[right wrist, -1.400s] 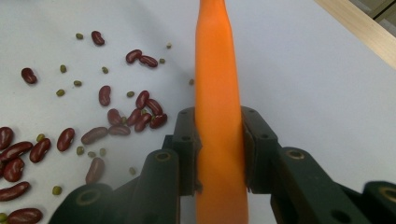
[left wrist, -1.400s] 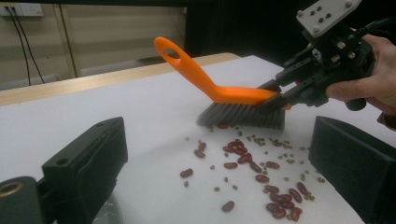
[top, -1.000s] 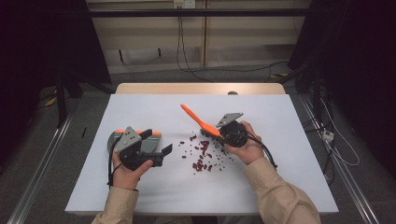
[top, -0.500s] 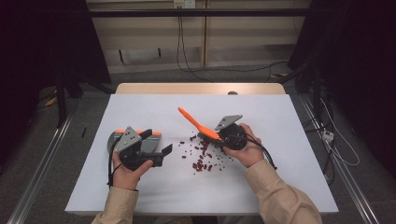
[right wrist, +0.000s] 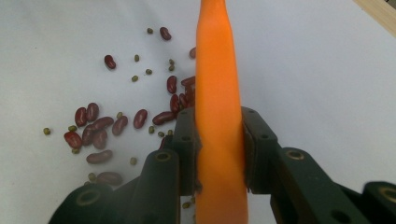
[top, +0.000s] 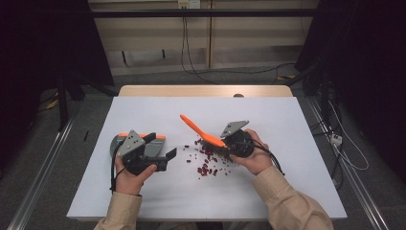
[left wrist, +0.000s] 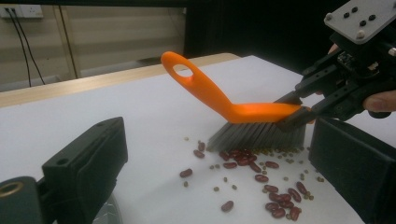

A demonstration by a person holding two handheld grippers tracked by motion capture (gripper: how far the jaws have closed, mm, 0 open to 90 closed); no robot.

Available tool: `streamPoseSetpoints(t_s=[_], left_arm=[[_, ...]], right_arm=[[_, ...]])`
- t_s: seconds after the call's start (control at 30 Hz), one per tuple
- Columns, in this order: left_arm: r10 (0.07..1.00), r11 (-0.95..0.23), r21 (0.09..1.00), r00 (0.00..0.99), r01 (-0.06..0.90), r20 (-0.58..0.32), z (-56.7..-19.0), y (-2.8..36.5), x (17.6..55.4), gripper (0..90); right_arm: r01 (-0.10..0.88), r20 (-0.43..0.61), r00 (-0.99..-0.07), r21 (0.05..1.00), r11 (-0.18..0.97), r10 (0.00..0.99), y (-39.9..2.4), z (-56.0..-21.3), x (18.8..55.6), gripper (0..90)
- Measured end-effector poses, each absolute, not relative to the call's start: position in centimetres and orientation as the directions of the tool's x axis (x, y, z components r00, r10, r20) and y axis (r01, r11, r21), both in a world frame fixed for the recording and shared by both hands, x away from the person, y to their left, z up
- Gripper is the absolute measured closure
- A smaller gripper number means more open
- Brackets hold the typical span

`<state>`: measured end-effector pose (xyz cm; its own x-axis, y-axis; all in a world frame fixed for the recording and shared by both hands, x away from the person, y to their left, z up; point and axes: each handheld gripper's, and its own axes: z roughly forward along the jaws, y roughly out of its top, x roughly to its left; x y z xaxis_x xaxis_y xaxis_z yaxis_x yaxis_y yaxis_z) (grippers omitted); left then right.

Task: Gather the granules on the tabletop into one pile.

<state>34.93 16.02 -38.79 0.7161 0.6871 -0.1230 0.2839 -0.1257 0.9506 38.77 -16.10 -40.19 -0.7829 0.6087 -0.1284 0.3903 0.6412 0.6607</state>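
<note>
The right gripper (top: 225,143) was squeezed tight on the orange brush (left wrist: 243,112), with the bristles down on the white table (top: 287,120). Red beans (left wrist: 261,179) and tiny green ones lay spread out just in front of the brush, between the two grippers. The left gripper (top: 160,146) had its jaws wide apart, with nothing seen between them, and an orange-edged dustpan (top: 122,139) sat right under it. It looked like the sweeping had barely started: no beans were in the pan yet.
</note>
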Motion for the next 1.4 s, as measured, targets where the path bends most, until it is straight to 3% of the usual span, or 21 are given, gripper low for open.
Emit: streamPoseSetpoints(t_s=[0.53,1.03,1.4], left_arm=[[0.687,-0.123,0.947,0.714,0.295,-0.133,-39.0,16.2,35.1,4.6],[0.691,-0.125,0.944,0.71,0.304,-0.138,-39.2,16.4,35.3,4.6],[0.695,-0.115,0.945,0.705,0.307,-0.144,-39.2,16.6,35.2,4.6]], right_arm=[[0.37,-0.132,-0.762,0.715,0.593,0.634,-16.9,-39.5,43.2,71.4],[0.287,-0.215,-0.797,0.687,0.667,0.565,-15.1,-40.4,46.1,71.3],[0.226,-0.248,-0.841,0.647,0.728,0.481,-13.4,-41.2,45.5,71.3]])
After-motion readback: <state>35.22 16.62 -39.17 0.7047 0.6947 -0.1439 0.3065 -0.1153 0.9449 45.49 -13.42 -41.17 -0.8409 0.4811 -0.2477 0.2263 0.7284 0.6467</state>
